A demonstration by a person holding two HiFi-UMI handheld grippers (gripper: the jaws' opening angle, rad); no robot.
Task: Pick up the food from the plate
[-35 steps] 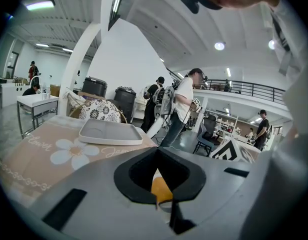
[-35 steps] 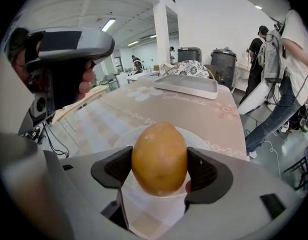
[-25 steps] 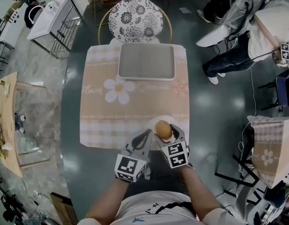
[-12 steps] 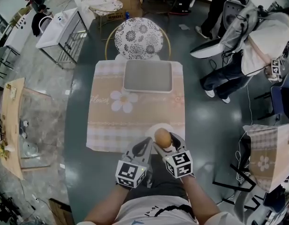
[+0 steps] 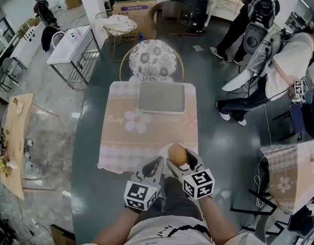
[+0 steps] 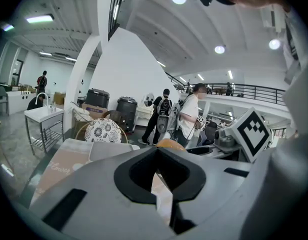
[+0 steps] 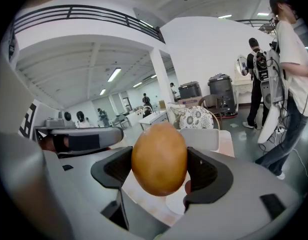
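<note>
Food [image 5: 177,154] that is round like an egg and orange-brown sits between the two jaws of the right gripper [image 5: 179,159]. The jaws press on it from both sides and hold it tight. In the right gripper view the food [image 7: 159,159] fills the gap in the right gripper [image 7: 159,170], and a bit of the white plate [image 7: 175,202] shows below it. In the head view the plate [image 5: 164,149] peeks out by the near edge of the tablecloth [image 5: 147,137], right under the food.

Both of the person's arms come up from the bottom of the head view. The hands are close together. The two grippers sit side by side and lean in a little toward each other.

The left gripper [image 5: 158,163] is just beside the right one. In the left gripper view its jaws [image 6: 156,151] are pressed together at the tips with nothing in them. The top of the food [image 6: 169,143] peeks over them.

Each gripper has a cube with black and white square marks on it. The tablecloth has a white flower [image 5: 136,121] with curly writing next to it, too small to read. A grey tray [image 5: 161,97] lies at the far end of the tablecloth.
</note>
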